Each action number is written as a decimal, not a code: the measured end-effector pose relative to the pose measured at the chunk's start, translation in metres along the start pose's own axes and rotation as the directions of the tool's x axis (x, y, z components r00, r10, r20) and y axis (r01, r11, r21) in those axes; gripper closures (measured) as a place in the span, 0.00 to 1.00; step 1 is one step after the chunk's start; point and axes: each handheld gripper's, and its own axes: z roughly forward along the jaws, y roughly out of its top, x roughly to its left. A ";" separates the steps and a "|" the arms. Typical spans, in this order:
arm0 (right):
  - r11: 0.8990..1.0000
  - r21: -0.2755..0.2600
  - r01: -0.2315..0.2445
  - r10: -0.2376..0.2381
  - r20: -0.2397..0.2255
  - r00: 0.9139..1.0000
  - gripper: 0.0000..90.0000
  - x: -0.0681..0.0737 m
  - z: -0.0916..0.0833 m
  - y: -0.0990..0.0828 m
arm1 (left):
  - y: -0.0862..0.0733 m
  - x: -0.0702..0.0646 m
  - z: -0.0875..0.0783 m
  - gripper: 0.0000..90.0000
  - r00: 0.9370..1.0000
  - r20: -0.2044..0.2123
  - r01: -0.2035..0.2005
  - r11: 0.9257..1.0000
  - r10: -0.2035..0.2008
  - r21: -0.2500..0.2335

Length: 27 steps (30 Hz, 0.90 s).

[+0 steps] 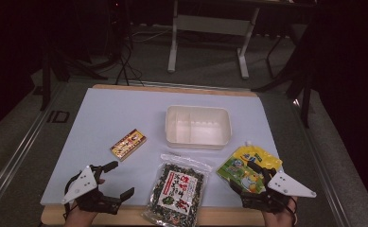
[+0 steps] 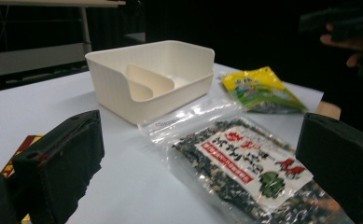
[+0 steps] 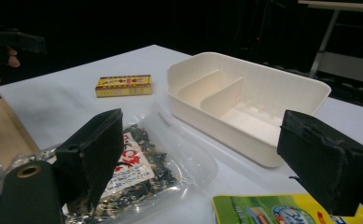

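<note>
Here the white divided tray point(image 1: 198, 126) sits on the bench point(image 1: 106, 118), toward its far side and a little right of the middle, and serves as the landmark for everything else. To the left of the tray and slightly nearer the person lies the small yellow and red box point(image 1: 128, 144), flat and angled. Directly in front of the tray, close to its near wall but apart from it, lies the clear bag of dark seaweed mix point(image 1: 176, 188), its near end hanging past the bench edge. To the right of the tray's near corner lies the yellow and green pouch point(image 1: 248, 168), its spout end pointing toward the tray.

The left claw point(image 1: 116, 178) hovers well to the left of the tray, near the bench's front edge, just left of the seaweed bag; its 2 jaws stand wide apart with nothing between them. The right claw point(image 1: 251, 182) sits in front of the tray's right end, over the near part of the pouch; its jaws are spread wide too, and I cannot tell whether they touch the pouch
</note>
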 end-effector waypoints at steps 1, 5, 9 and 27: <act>1.000 -0.006 -0.002 0.002 0.002 1.000 0.16 0.000 -0.001 0.000 | 0.001 0.000 -0.001 0.01 1.000 -0.003 0.012 1.000 -0.012 -0.008; 1.000 -0.024 -0.003 0.003 0.002 1.000 0.16 0.003 -0.003 0.003 | 0.004 -0.002 -0.003 0.01 1.000 -0.013 0.028 0.999 -0.028 -0.016; 0.999 -0.039 0.002 -0.003 -0.028 1.000 0.16 0.005 -0.007 0.011 | 0.004 -0.003 -0.001 0.01 0.999 0.001 0.036 0.999 -0.036 -0.007; 1.000 0.007 0.009 -0.008 -0.117 0.993 0.11 0.001 -0.002 0.050 | 0.001 -0.003 0.005 0.01 0.999 0.014 0.042 0.999 -0.043 0.020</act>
